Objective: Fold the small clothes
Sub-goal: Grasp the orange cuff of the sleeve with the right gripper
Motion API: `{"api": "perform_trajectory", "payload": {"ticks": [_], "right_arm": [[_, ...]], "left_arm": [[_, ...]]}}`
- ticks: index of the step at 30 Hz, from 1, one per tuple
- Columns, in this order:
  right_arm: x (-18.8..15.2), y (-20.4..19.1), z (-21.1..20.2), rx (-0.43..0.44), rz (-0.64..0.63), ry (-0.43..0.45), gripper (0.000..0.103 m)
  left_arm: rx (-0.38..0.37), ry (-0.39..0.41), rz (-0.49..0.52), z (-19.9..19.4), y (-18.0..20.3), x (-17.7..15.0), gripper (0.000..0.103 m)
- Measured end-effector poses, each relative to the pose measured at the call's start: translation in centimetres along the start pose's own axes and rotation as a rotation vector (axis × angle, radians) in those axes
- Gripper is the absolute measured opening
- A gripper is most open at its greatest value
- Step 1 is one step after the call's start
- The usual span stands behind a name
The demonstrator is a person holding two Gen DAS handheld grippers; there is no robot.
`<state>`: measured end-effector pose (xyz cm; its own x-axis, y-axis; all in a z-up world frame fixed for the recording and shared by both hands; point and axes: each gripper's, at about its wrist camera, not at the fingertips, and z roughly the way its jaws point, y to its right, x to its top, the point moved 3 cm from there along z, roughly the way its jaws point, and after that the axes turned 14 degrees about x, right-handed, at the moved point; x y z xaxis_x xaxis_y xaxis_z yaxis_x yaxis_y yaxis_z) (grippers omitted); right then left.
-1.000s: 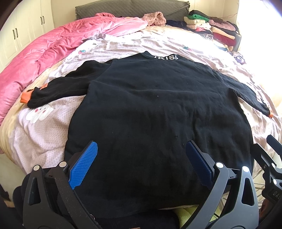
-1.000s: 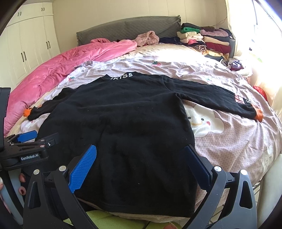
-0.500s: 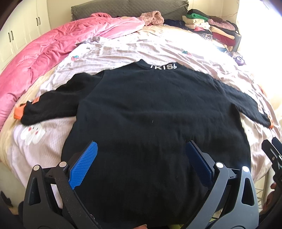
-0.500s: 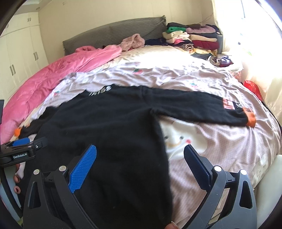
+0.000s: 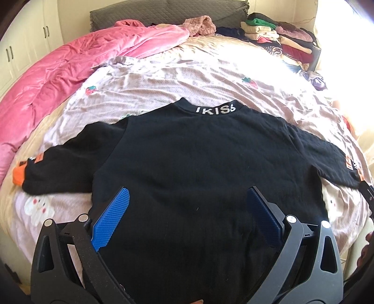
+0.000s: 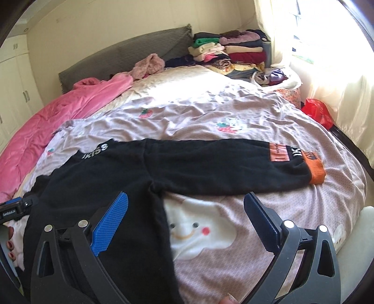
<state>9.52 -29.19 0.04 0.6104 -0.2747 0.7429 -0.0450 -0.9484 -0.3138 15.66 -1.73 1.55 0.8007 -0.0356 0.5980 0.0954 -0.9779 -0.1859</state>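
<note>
Across the near half of the bed point(image 5: 163, 77) lies the black sweater point(image 5: 198, 159), spread flat with its back up, the collar lettering point(image 5: 215, 110) at the far edge and both sleeves stretched out to the sides. Its left sleeve ends in an orange cuff point(image 5: 18, 175) close to the left edge of the bed; its right sleeve runs toward the right edge, where my other camera shows the orange cuff point(image 6: 315, 170) and a patch just beside it.

My left hand-held gripper point(image 5: 187, 217) hangs over the lower middle of the sweater, its blue pads wide apart and holding nothing. My right hand-held gripper point(image 6: 187, 219) is also spread wide and empty; it sits over the sweater's right side edge, one pad above black fabric, the other above the pale sheet with its white cartoon face point(image 6: 194, 229). I cannot tell whether either gripper touches the cloth.

Along the left side of the bed a pink quilt point(image 5: 58, 77) is bunched up. At the far right corner stands a stack of folded clothes point(image 6: 229, 51), and a grey headboard point(image 5: 163, 11) runs behind.
</note>
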Motion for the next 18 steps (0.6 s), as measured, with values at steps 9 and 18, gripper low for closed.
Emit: {"api": "perform_trajectory", "payload": {"ticks": [9, 18], "right_arm": [[2.9, 5.5, 1.4, -0.082, 0.085, 0.026, 0.099], [4.6, 12.5, 2.2, -0.205, 0.186, 0.035, 0.099]], "left_arm": [[-0.041, -0.006, 0.019, 2.3, 2.6, 3.4, 0.094], [-0.052, -0.021, 0.007, 5.1, 3.6, 6.5, 0.094]]}}
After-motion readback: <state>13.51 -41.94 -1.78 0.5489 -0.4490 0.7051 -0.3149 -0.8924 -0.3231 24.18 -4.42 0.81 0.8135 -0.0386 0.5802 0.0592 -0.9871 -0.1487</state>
